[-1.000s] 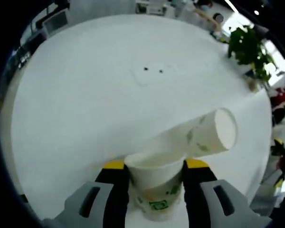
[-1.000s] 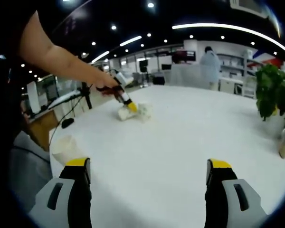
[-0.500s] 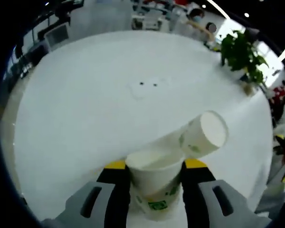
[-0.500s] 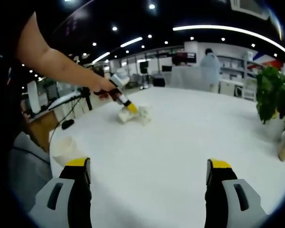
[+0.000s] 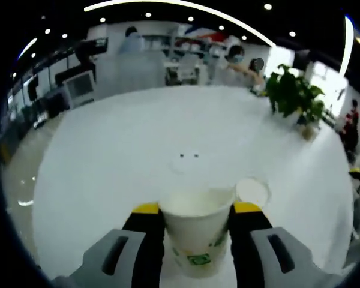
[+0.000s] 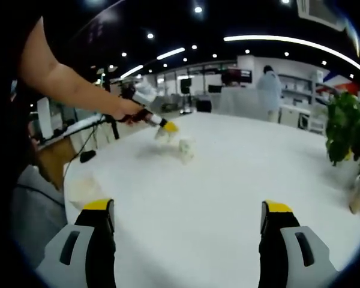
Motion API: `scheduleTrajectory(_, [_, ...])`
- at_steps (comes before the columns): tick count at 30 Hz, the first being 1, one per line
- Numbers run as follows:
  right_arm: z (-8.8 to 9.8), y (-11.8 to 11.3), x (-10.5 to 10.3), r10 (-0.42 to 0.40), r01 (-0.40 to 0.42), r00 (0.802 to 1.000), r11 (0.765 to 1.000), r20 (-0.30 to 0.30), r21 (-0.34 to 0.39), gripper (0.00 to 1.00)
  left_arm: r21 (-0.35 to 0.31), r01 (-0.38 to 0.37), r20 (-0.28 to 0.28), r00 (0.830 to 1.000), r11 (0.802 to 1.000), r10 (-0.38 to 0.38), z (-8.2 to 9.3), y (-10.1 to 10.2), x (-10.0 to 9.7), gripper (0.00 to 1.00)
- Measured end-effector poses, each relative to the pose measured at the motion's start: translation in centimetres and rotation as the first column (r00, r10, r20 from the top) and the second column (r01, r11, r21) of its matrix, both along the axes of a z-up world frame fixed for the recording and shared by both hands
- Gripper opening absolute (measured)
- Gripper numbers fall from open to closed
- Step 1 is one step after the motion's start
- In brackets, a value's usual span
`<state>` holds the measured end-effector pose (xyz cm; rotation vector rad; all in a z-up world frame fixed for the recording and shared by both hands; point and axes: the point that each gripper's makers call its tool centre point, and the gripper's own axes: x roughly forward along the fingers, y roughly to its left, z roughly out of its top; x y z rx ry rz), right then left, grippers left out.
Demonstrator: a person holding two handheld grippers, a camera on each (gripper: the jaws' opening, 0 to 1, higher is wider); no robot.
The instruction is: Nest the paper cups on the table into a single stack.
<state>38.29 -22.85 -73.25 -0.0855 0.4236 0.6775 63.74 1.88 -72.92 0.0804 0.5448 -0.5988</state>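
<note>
Paper cup [image 5: 195, 231], white with a green mark, is gripped upright between the yellow-tipped jaws of the left tongs [image 5: 196, 211], mouth open toward the camera. A second cup [image 5: 252, 192] is seen just beside its rim, round end facing the lens; whether the two touch, or are partly nested, cannot be told. In the right gripper view a further cup [image 6: 84, 189] is noted at the near bench edge, pale and blurred, and the left tongs [image 6: 167, 128] are seen well away across the bench in the person's hand [image 6: 127, 108], over a small white cup [image 6: 185, 149].

Right tongs [image 6: 189, 217] are held wide apart with nothing between them.

Risks, as judged: the thin wall could be crushed by too hard a squeeze; the second cup could be knocked over or rolled off if met at an angle, since nesting requires the axes to be aligned.

Bench [image 5: 120, 150]: broad, round, white, with two small dark dots [image 5: 189, 155] near the middle. A potted plant [image 5: 294, 96] is set at the far edge. Room: open office, ceiling spotlights, desks, people standing at the back.
</note>
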Motion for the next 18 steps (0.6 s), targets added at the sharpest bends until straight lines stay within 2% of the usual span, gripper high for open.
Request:
scheduleTrajectory(4, [0.3, 0.2, -0.2, 0.007, -0.007, 1.0, 1.0, 0.005, -0.005, 1.0, -0.033, -0.006, 0.087, 0.996, 0.999, 0.009, 2.8, 0.0, 0.6, 0.4])
scheduleTrajectory(5, [0.4, 0.2, -0.2, 0.009, -0.009, 1.0, 1.0, 0.006, -0.006, 1.0, -0.048, -0.001, 0.126, 0.992, 0.999, 0.007, 3.7, -0.1, 1.0, 0.4])
scheduleTrajectory(10, [0.8, 0.3, -0.2, 0.015, -0.015, 1.0, 1.0, 0.012, -0.013, 1.0, -0.066, 0.009, 0.226, 0.974, 0.998, 0.006, 6.3, -0.3, 1.3, 0.42])
scheduleTrajectory(12, [1.0, 0.4, -0.1, 0.018, -0.017, 1.0, 1.0, 0.016, -0.014, 1.0, -0.069, 0.022, 0.282, 0.959, 0.997, -0.002, 7.5, -0.5, 1.3, 0.43])
scheduleTrajectory(15, [1.2, 0.5, -0.1, 0.021, -0.021, 1.0, 1.0, 0.019, -0.017, 1.0, -0.1, 0.029, 0.312, 0.95, 0.995, 0.004, 8.7, -0.7, 1.1, 0.42])
scheduleTrajectory(18, [1.4, 0.6, -0.1, 0.025, -0.025, 0.999, 0.999, 0.022, -0.02, 1.0, -0.103, 0.043, 0.335, 0.942, 0.994, -0.006, 9.5, -0.8, 0.9, 0.42])
